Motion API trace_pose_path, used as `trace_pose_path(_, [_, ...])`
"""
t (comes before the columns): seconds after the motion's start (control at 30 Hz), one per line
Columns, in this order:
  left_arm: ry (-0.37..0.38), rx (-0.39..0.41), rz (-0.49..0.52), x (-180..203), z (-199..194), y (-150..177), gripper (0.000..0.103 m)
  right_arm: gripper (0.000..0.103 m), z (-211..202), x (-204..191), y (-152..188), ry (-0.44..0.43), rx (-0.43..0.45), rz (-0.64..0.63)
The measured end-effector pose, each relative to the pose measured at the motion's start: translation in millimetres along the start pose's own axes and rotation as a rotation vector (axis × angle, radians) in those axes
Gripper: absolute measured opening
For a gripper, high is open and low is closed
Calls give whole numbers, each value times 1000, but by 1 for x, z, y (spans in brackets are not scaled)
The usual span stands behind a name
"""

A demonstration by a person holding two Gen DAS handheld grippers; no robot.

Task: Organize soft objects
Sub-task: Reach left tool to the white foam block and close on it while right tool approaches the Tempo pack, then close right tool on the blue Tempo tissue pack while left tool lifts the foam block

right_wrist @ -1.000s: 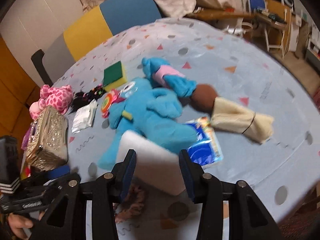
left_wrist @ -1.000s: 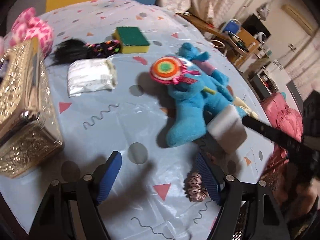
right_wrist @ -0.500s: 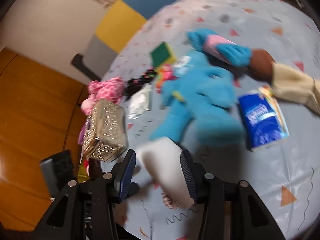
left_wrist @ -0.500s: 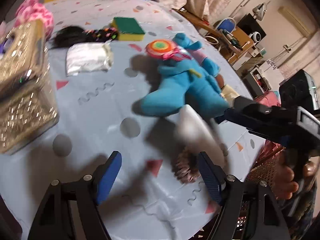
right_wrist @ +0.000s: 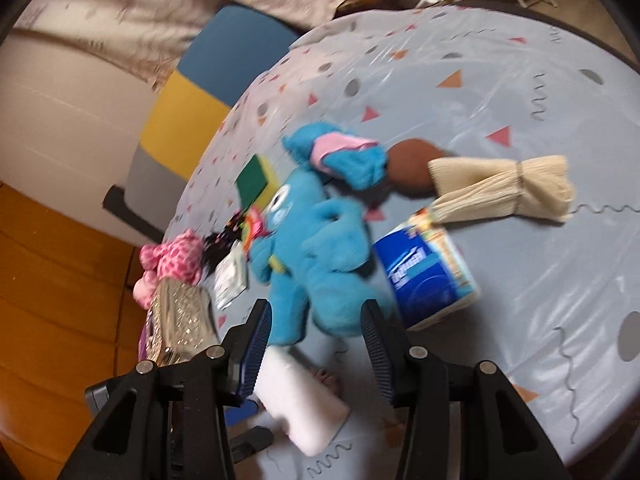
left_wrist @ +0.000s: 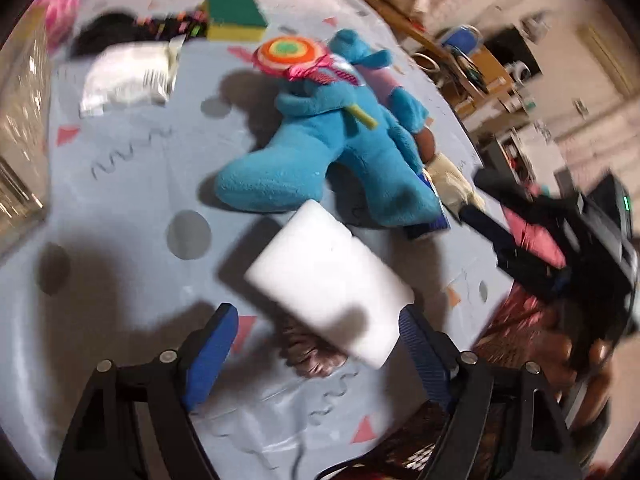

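A white foam block point(left_wrist: 324, 284) lies tilted on a pink-brown scrunchie point(left_wrist: 312, 356) on the blue patterned tablecloth point(left_wrist: 120, 200). My left gripper point(left_wrist: 316, 314) straddles the block and its jaws are opening; the blue pads do not press on it. In the right wrist view the same white block point(right_wrist: 296, 404) sits low, just below my right gripper point(right_wrist: 315, 308), which is open with nothing gripped. A blue plush toy point(left_wrist: 320, 160) with a round orange lollipop lies just beyond the block. The picture is blurred by motion.
A gold glitter box point(right_wrist: 180, 320) and a pink plush point(right_wrist: 172, 256) stand at the left. A green-yellow sponge point(left_wrist: 236, 14), silver packet point(left_wrist: 128, 76), blue tissue pack point(right_wrist: 428, 276) and cream sock bundle point(right_wrist: 500, 188) lie around. The table edge point(right_wrist: 540, 452) is close in front.
The white block has left the right gripper's jaws and now rests on the scrunchie between the left fingers. The right gripper has drawn back and rolled; the left moved in over the block.
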State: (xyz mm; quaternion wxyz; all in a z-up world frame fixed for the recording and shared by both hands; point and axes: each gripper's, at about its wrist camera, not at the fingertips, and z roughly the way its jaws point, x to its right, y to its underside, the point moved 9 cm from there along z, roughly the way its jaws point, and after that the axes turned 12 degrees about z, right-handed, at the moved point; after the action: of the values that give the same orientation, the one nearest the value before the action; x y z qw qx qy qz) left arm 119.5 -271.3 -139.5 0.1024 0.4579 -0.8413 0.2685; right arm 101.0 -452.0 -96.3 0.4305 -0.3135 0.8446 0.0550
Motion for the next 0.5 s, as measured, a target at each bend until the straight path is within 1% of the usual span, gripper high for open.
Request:
trace_pose_path(0.07, [24, -9, -42, 0, 9, -5, 82, 48, -2, 4, -5, 21, 17, 7])
trace_pose_path(0.1, [20, -1, -60, -1, 12, -8, 78, 48, -1, 7, -7, 37, 24, 12])
trace_pose_path(0.13, [5, 5, -60, -3, 13, -12, 62, 48, -4, 12, -10, 67, 48, 26])
trace_pose_path(0.17, [2, 4, -55, -3, 15, -14, 50, 48, -8, 18, -14, 86, 69, 43])
trace_pose_path(0.2, [14, 1, -55, -2, 17, -14, 47, 48, -8, 21, -16, 93, 84, 58])
trace_pose_path(0.23, [31, 15, -61, -2, 15, -16, 37, 48, -14, 30, -22, 94, 114, 100])
trace_pose_path(0.27, [34, 33, -47, -1, 13, -17, 37, 48, -18, 35, -25, 92, 131, 128])
trace_pose_path(0.3, [32, 53, -24, 0, 10, -19, 32, 48, -21, 40, -28, 94, 142, 151])
trace_pose_path(0.37, [46, 76, -8, 1, 4, -20, 29, 48, -25, 50, -32, 106, 157, 186])
trace_pose_path(0.43, [57, 98, 6, -1, -3, -22, 26, 48, -26, 57, -34, 158, 172, 190])
trace_pose_path(0.5, [80, 127, 13, -1, -13, -23, 26, 48, -30, 64, -37, 187, 193, 199])
